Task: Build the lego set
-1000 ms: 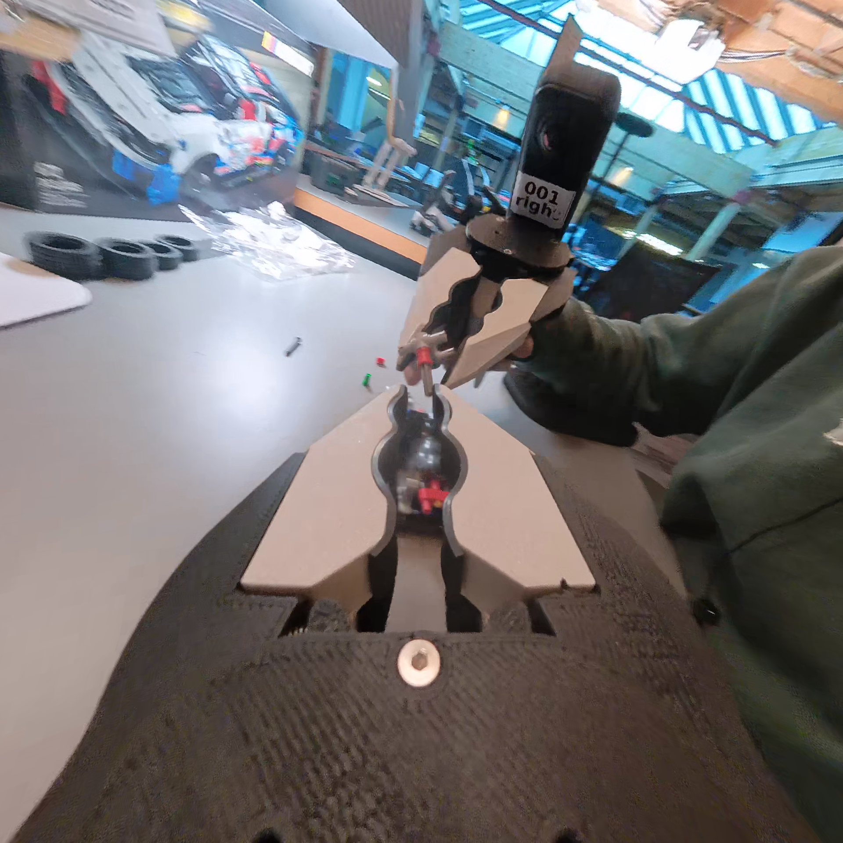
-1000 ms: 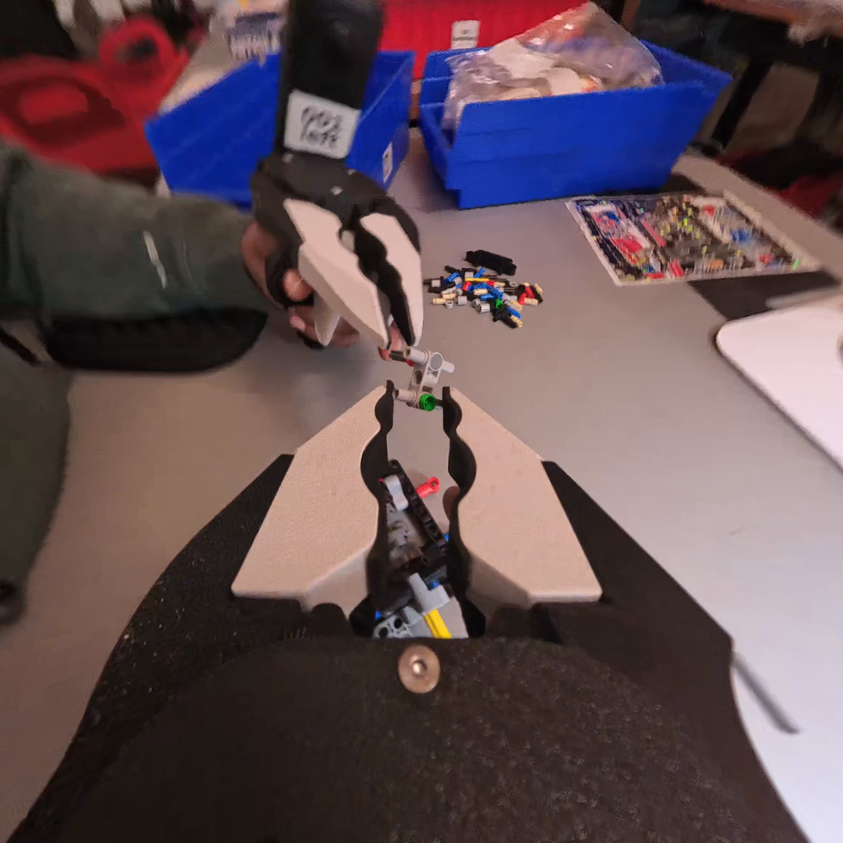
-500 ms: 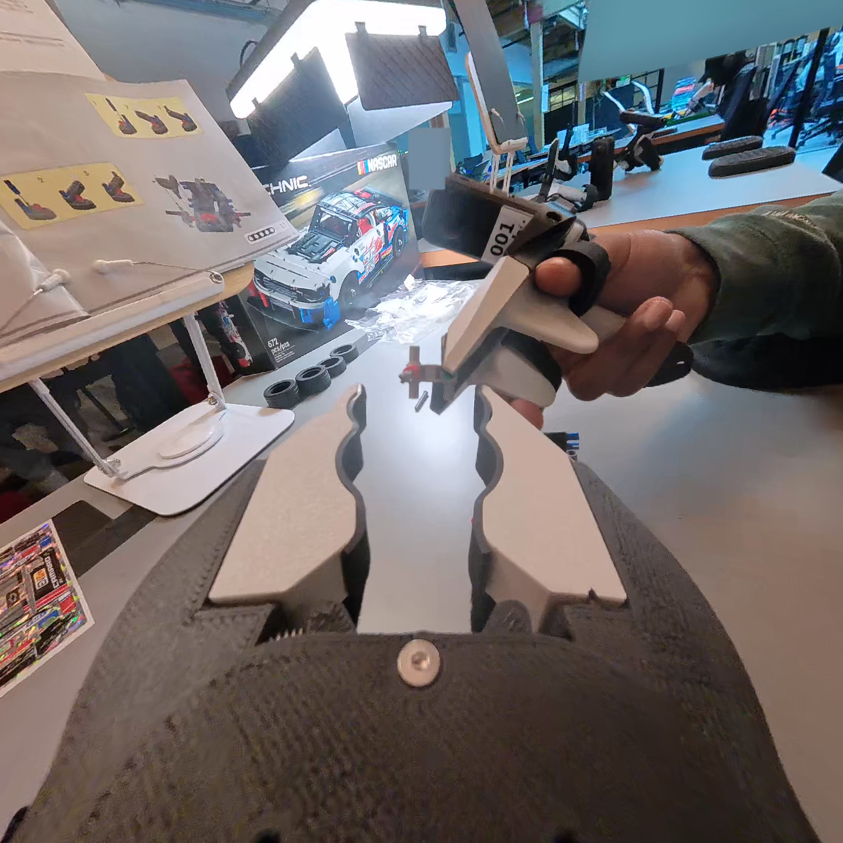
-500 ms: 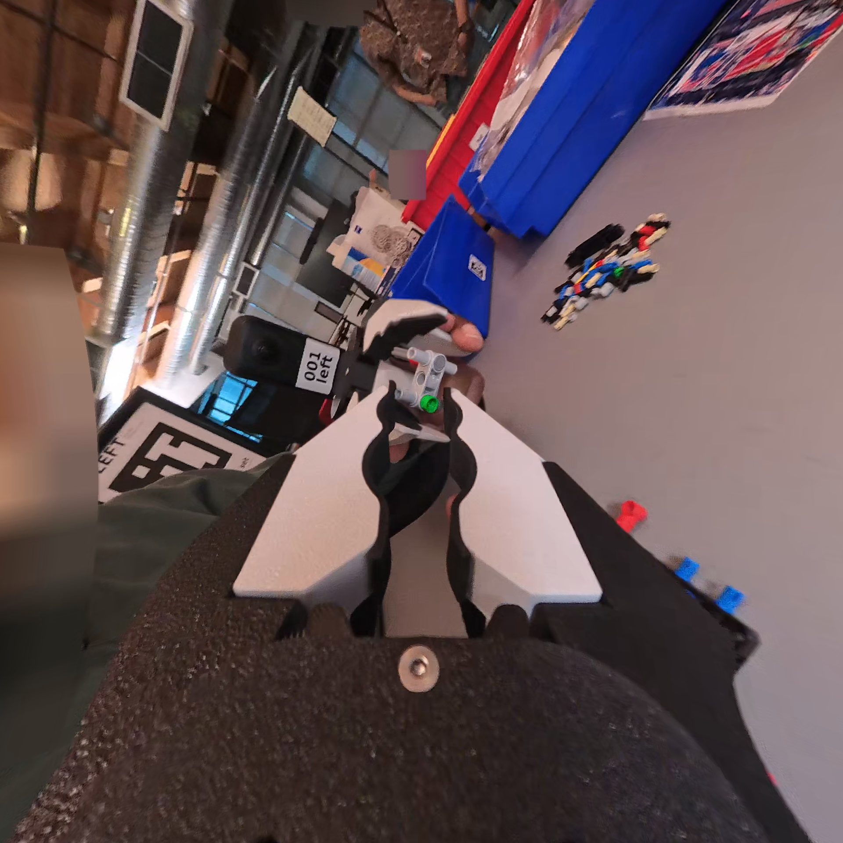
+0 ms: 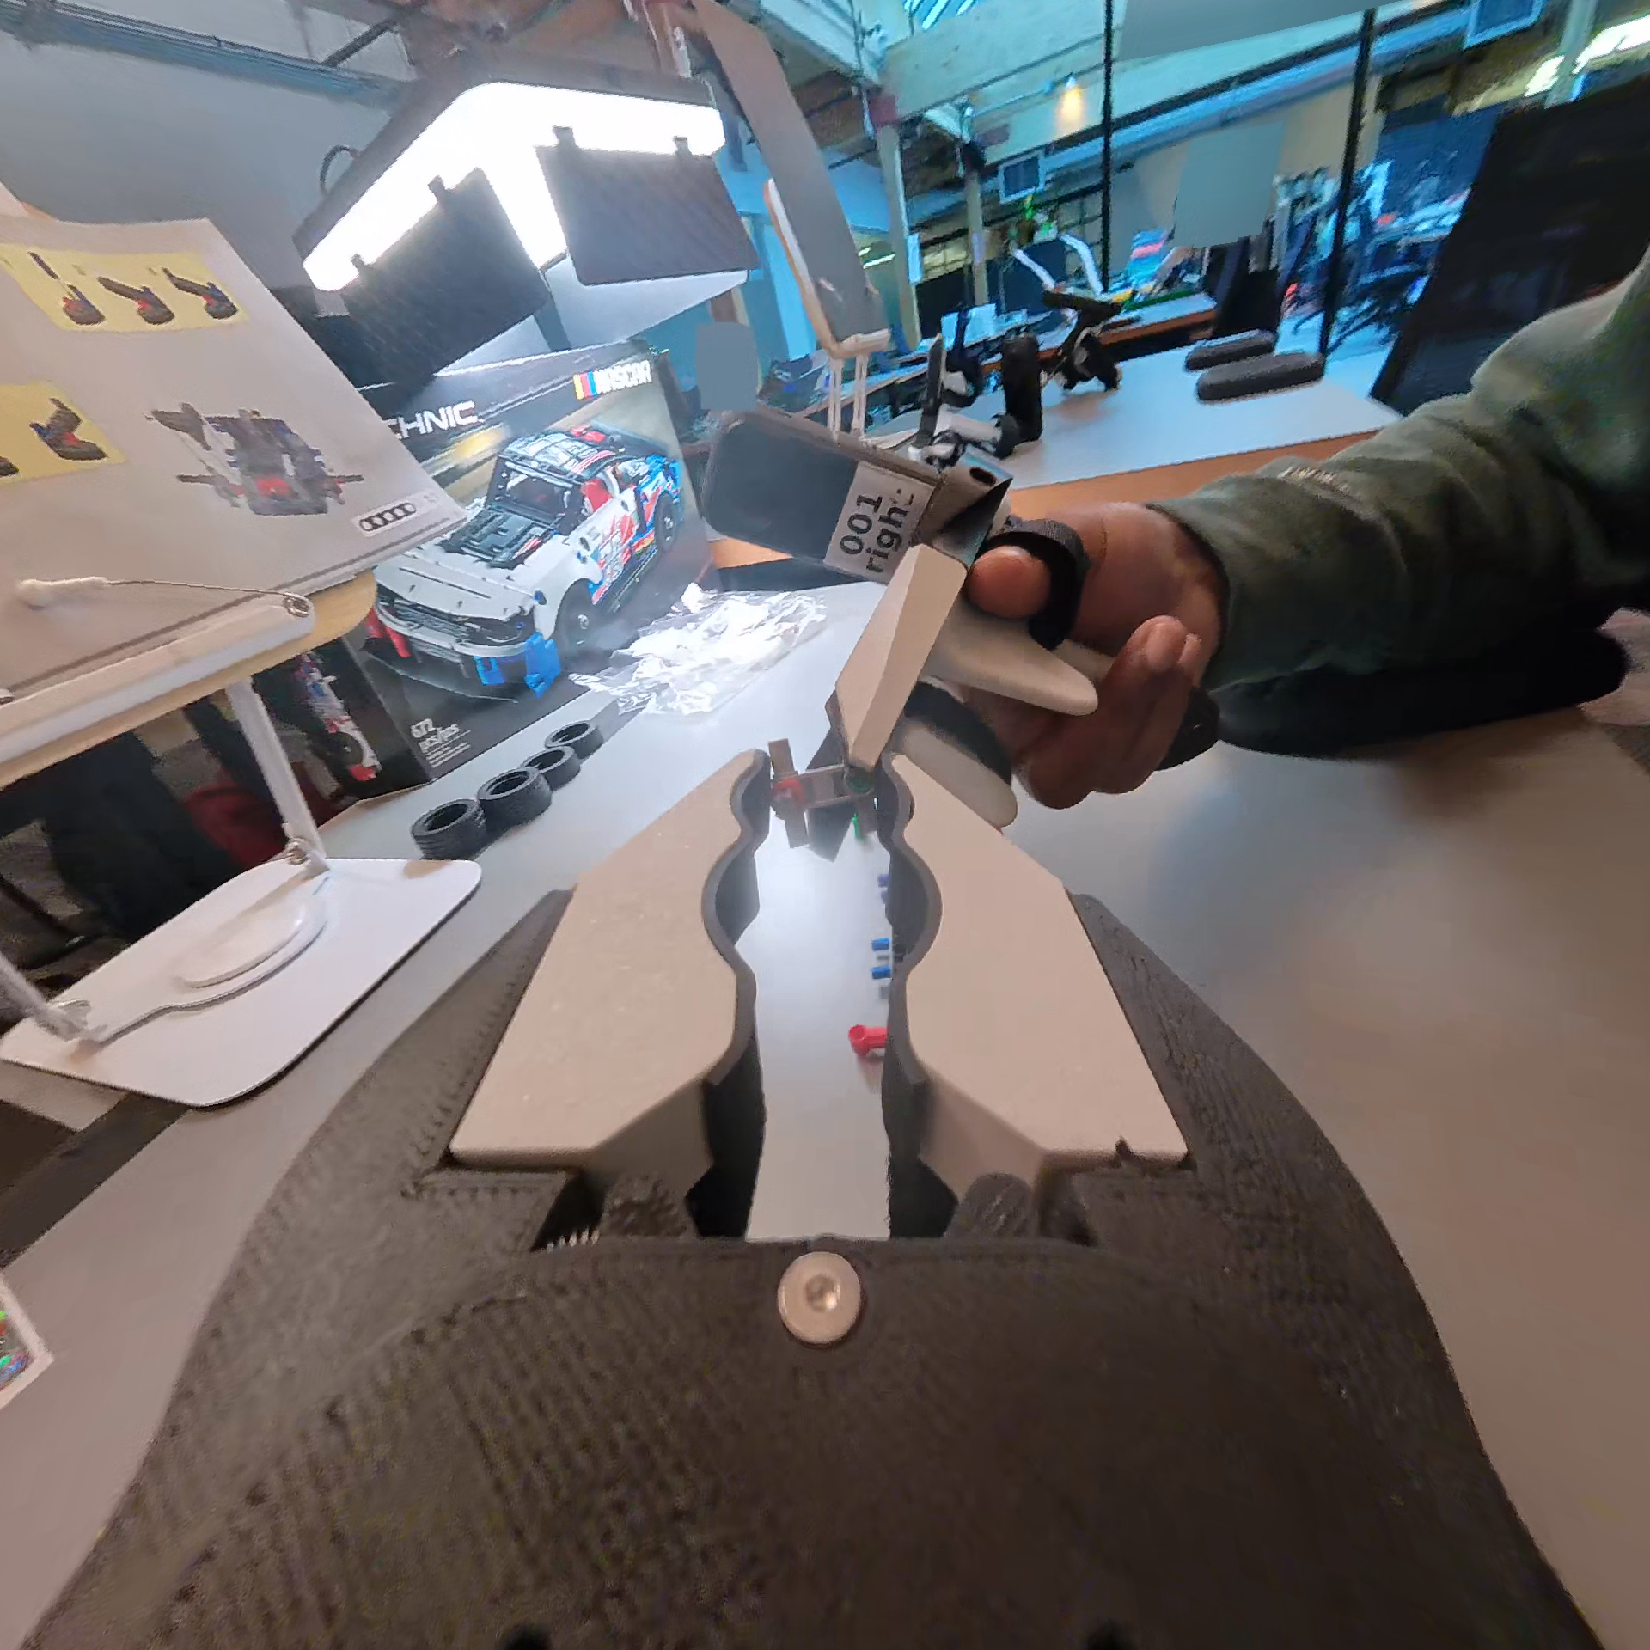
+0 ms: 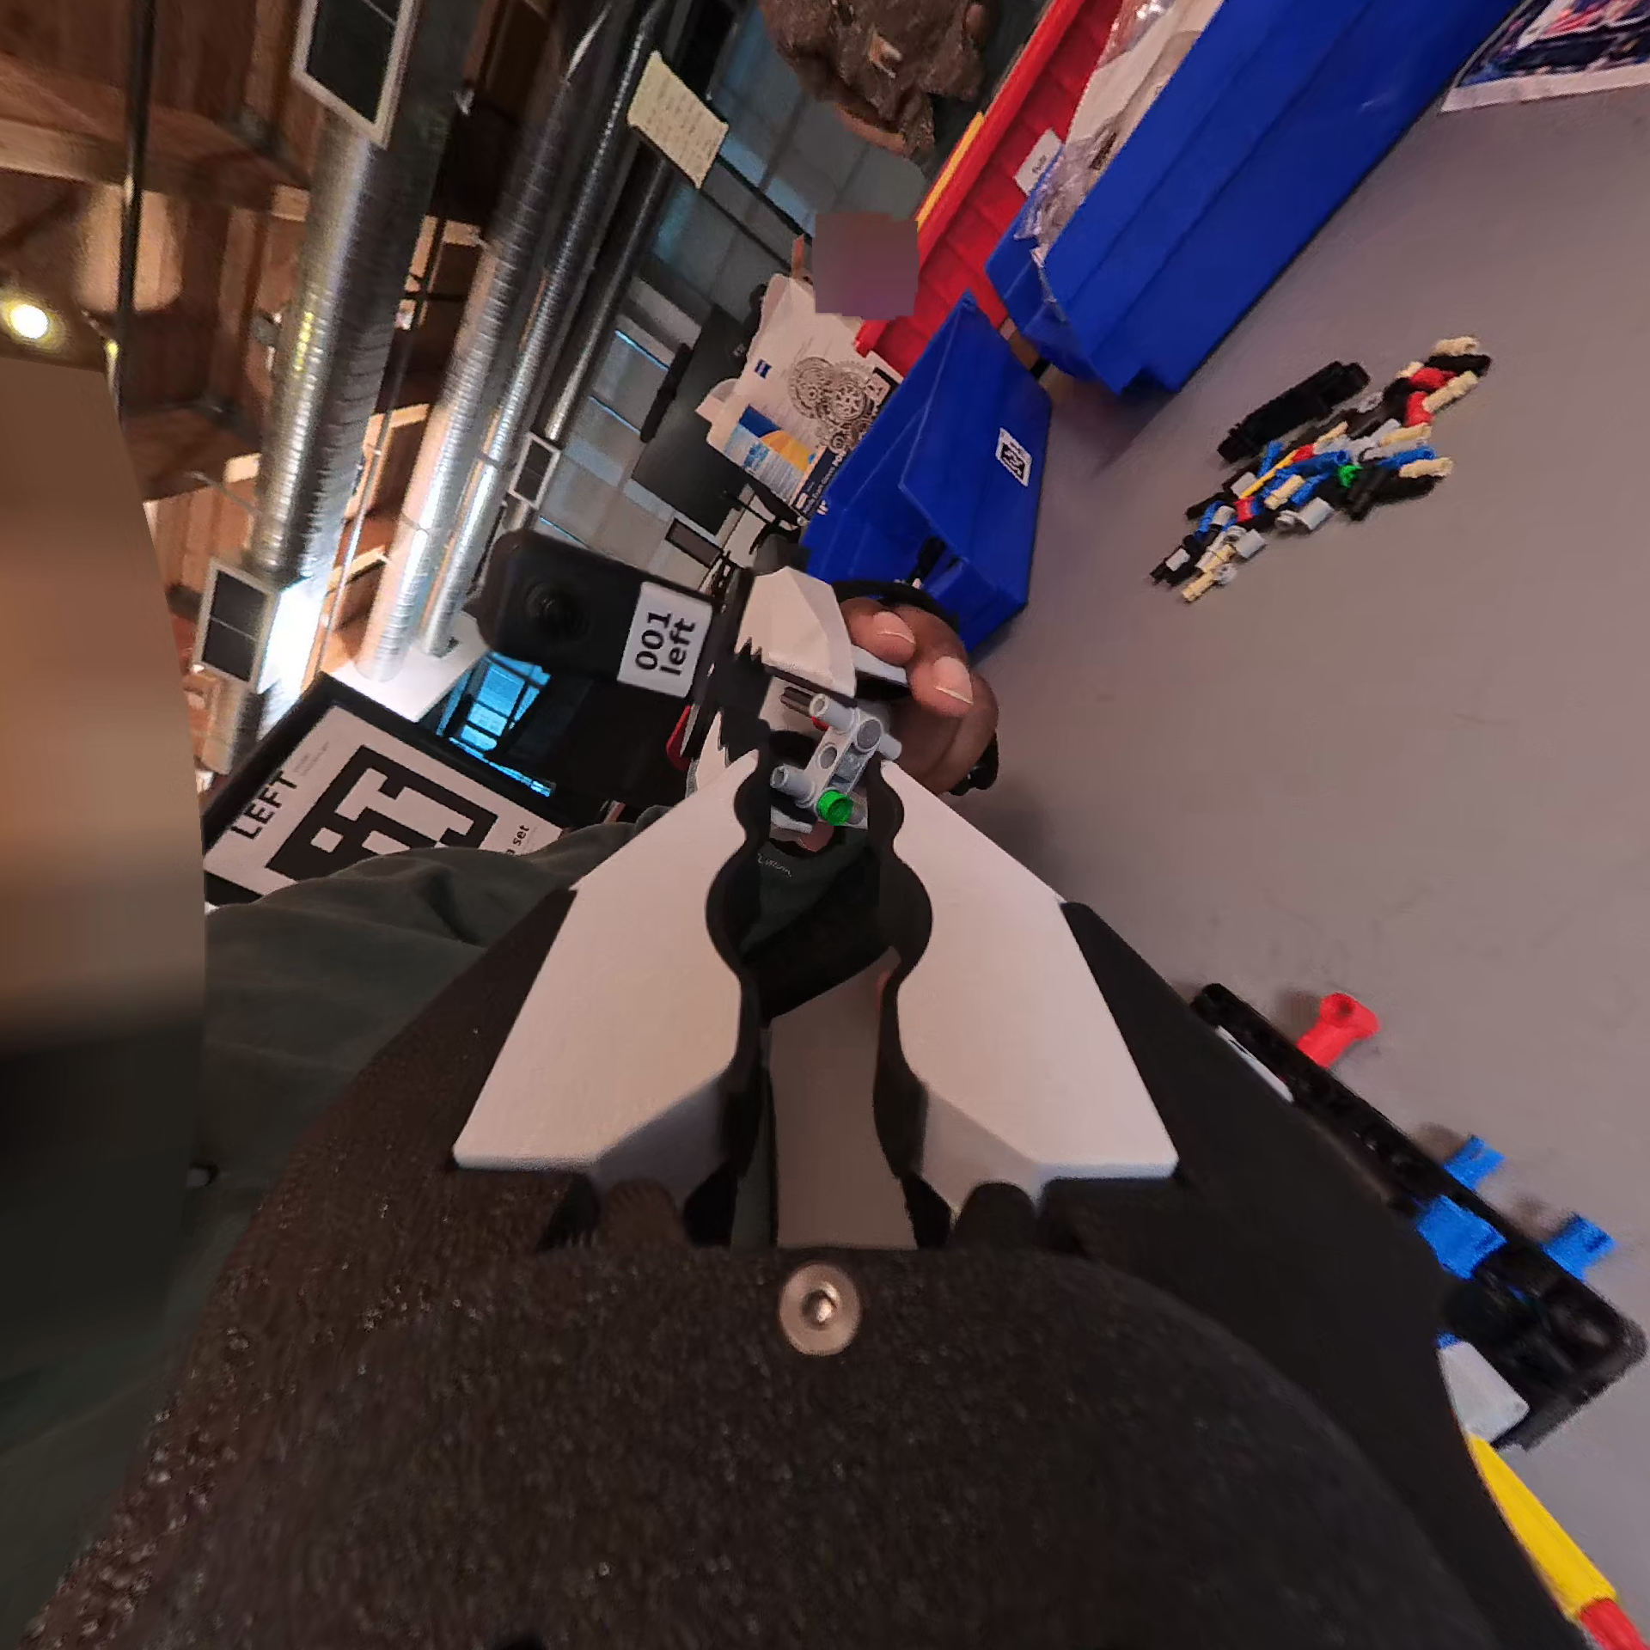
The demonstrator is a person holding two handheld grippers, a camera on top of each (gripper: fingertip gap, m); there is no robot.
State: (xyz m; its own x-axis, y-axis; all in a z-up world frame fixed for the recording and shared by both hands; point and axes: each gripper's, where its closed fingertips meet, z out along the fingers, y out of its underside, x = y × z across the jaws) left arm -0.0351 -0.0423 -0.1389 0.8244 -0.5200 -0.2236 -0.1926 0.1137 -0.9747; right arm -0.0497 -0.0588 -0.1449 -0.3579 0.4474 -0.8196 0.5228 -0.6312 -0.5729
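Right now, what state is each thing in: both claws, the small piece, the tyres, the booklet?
Left claw: open, empty.
Right claw: shut on small grey Lego connector piece.
Four black rubber tyres: loose, in a row on the table.
Paper instruction booklet: open, propped on white stand.
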